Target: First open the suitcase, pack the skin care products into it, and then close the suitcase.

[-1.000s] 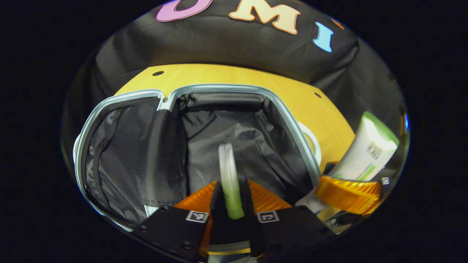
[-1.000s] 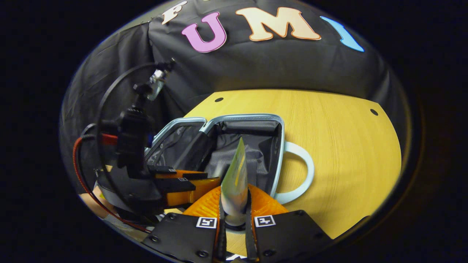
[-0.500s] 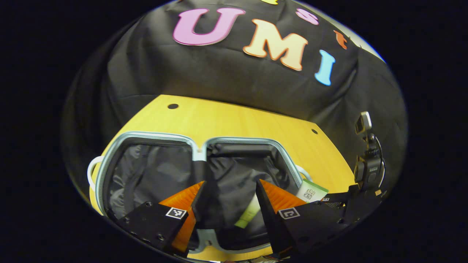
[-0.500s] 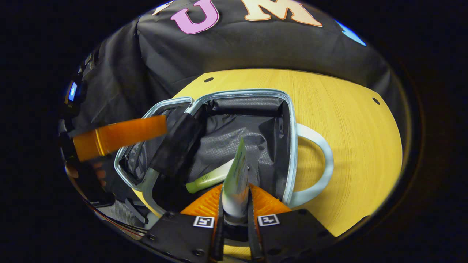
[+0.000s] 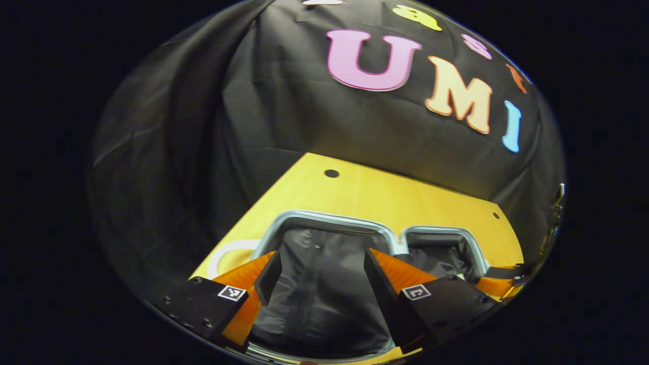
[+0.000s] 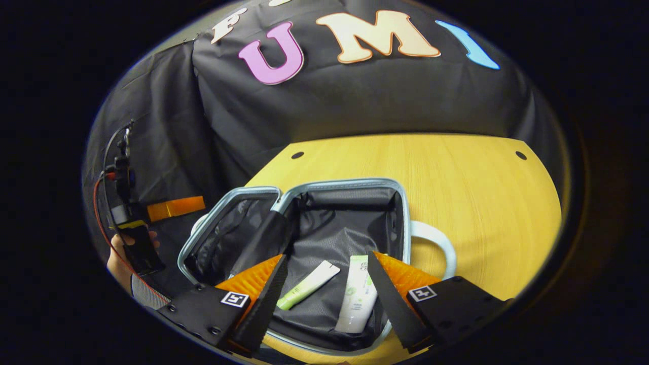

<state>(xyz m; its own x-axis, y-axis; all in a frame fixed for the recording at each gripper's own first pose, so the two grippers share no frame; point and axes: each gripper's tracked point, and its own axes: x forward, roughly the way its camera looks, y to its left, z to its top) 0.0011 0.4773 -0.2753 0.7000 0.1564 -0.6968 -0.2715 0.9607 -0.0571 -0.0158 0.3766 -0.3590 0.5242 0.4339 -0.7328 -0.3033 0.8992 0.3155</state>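
Packing is judged done; closing is called for.
Two tubes [image 6: 308, 285] [image 6: 358, 294] are seen at lower centre in the suitcase [image 6: 400, 213]; both grippers [image 5: 317, 284] [image 6: 327, 299] are held apart, empty.

The surface [image 6: 476, 192] was yellow wood grain. The suitcase [image 6: 345, 183] had a pale blue rim, white handle and dark grey lining. One tube [image 6: 307, 285] was white with a green end, the other tube [image 6: 357, 296] white with green print.
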